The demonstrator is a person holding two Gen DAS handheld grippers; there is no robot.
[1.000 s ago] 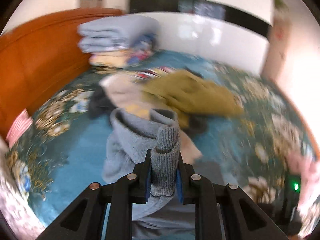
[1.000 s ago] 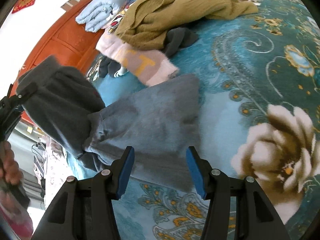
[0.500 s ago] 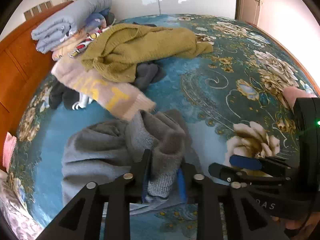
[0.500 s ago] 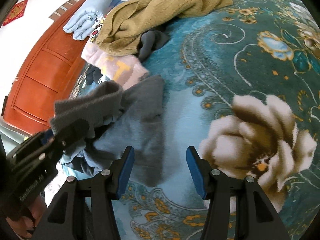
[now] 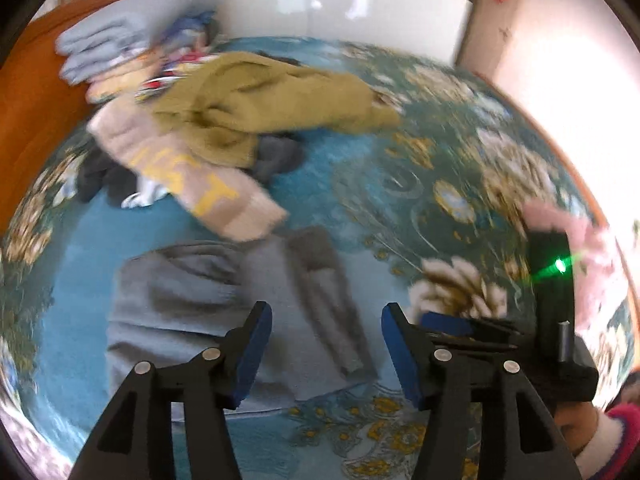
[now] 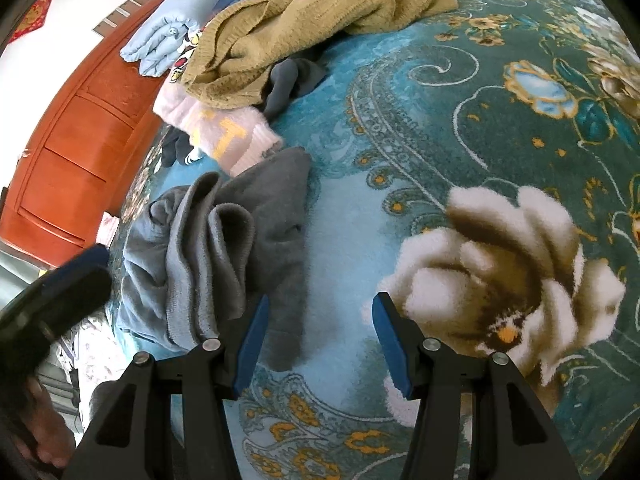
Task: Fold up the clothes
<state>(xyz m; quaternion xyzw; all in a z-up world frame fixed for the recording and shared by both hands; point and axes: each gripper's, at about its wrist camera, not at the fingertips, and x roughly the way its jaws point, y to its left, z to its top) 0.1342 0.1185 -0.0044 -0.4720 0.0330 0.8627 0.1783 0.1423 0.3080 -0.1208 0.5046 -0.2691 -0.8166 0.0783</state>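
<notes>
Now that our left gripper (image 5: 324,344) has let go of the ribbed cuff it was pinching half a second ago, its blue pads stand wide apart with nothing between them, and the grey garment (image 5: 224,304) lies on the bed (image 5: 420,184) just ahead of it, a sleeve or leg laid over the body. We judge that one fold has just been placed, though in the right wrist view the cloth (image 6: 224,240) bunches in ridges on its side toward the wooden headboard (image 6: 80,128), so it likely wants smoothing before the next fold. Our right gripper (image 6: 316,336) is also wide open and holds nothing; it hovers over bare floral cover just beside the garment's edge on the side away from the headboard. That edge lies flat and is free to be taken. Between the grey garment and the headboard sits the pile: a pink sweater with yellow letters (image 6: 224,132) touching or nearly touching the garment's far corner, an olive knit (image 6: 296,28) on top, and folded blue bedding (image 6: 188,20) behind. Room there is tight. Away from the headboard the bed cover lies open, so we would work toward that side.
</notes>
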